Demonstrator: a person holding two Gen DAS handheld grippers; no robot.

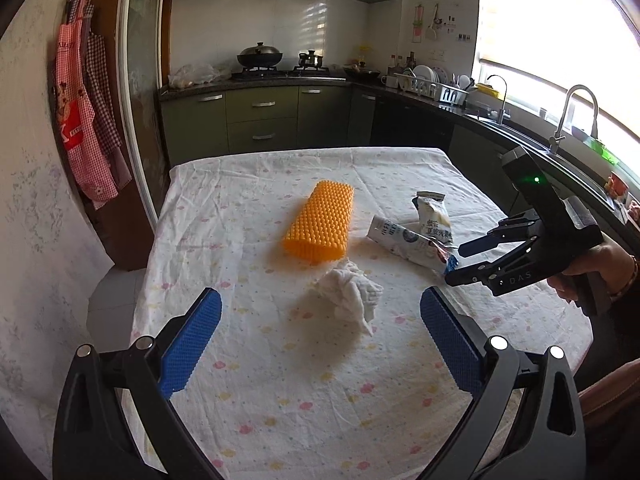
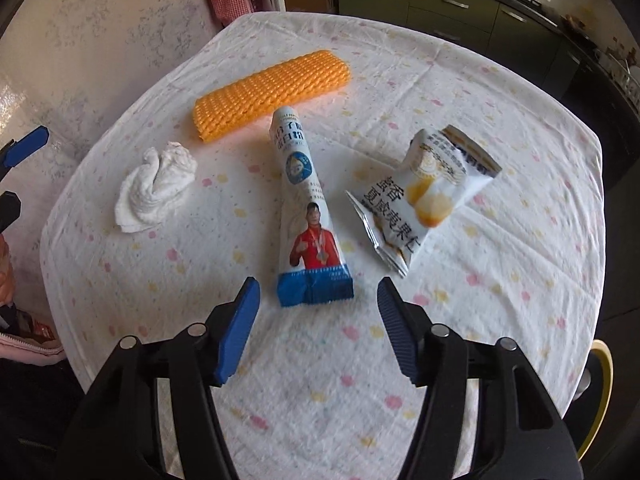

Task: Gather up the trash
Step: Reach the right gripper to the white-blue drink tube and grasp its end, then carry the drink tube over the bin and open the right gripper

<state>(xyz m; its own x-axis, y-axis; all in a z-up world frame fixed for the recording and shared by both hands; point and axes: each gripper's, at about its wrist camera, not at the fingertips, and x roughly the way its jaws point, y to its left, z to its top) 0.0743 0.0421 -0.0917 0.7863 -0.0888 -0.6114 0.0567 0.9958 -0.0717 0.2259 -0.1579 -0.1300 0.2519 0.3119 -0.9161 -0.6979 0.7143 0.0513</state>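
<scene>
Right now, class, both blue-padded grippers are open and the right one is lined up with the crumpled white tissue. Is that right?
Not quite. The right gripper is lined up with the long white stick wrapper with a blue end, as the right wrist view shows. The crumpled white tissue faces the left gripper. Both are open.

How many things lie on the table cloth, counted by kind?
Snack wrappers: 2, the long packet and the nut bag
Crumpled white tissue: 1
Orange bumpy sleeve: 1
Total: 4
</scene>
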